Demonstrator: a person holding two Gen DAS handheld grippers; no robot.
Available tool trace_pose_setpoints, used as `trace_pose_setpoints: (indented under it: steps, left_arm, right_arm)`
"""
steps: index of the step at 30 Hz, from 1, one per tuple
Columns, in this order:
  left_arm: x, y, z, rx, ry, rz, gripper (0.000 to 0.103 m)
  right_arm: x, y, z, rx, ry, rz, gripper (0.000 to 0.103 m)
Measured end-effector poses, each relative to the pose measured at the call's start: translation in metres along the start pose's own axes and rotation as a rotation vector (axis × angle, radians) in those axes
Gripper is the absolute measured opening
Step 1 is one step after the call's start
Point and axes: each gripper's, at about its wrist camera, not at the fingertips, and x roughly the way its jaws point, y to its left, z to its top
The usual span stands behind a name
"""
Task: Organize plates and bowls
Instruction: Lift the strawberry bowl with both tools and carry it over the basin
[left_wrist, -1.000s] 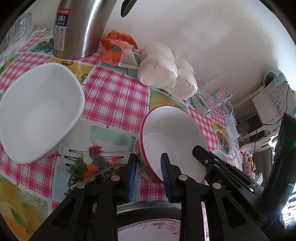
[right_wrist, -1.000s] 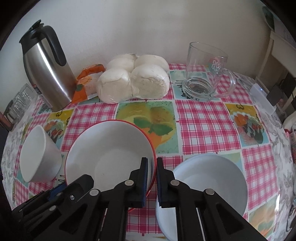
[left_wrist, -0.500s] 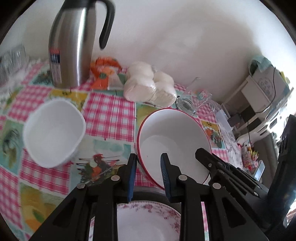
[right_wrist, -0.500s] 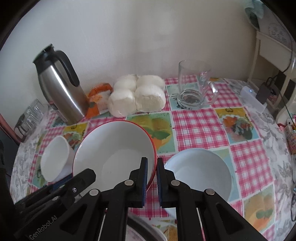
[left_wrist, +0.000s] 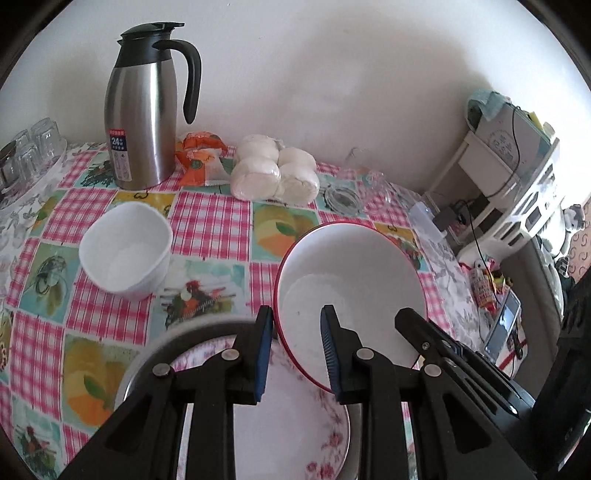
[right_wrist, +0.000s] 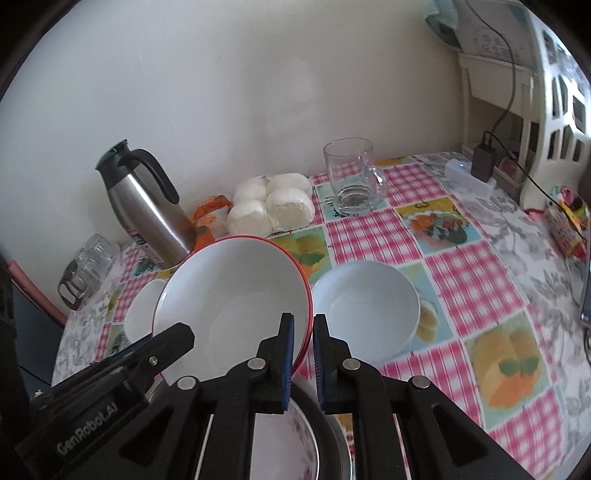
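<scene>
A white bowl with a red rim (left_wrist: 351, 280) hangs tilted above the table, held from both sides. My left gripper (left_wrist: 295, 325) is shut on its near-left rim. My right gripper (right_wrist: 303, 328) is shut on its right rim (right_wrist: 304, 295), and its black finger (left_wrist: 410, 321) also shows in the left wrist view. Beneath the bowl, a floral plate (left_wrist: 288, 424) lies in a metal basin (left_wrist: 147, 354). A small white bowl (left_wrist: 125, 251) stands on the cloth at the left. A pale bowl (right_wrist: 365, 306) stands on the right.
Along the back wall stand a steel thermos jug (left_wrist: 144, 110), an orange packet (left_wrist: 199, 158), a bag of white buns (left_wrist: 273, 177) and a glass mug (right_wrist: 351, 177). Several drinking glasses (left_wrist: 26, 147) stand at the far left. A charger and cable (right_wrist: 484, 158) lie at the right edge.
Both grippers have risen and drawn back with the red-rimmed bowl, lifting it off the cloth. The basin with the floral plate has come into view beneath it.
</scene>
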Motion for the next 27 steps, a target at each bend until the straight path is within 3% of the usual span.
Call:
trace_pose_setpoints:
  steps: [11, 27]
  left_arm:
    - [-0.011, 0.005, -0.034, 0.014, 0.042, 0.067, 0.027]
    - [-0.017, 0.016, -0.046, -0.015, 0.077, 0.122, 0.027]
  right_arm:
    - [-0.023, 0.000, -0.047, 0.024, -0.011, 0.064, 0.013]
    - [-0.027, 0.012, -0.067, 0.008, 0.007, 0.098, 0.013]
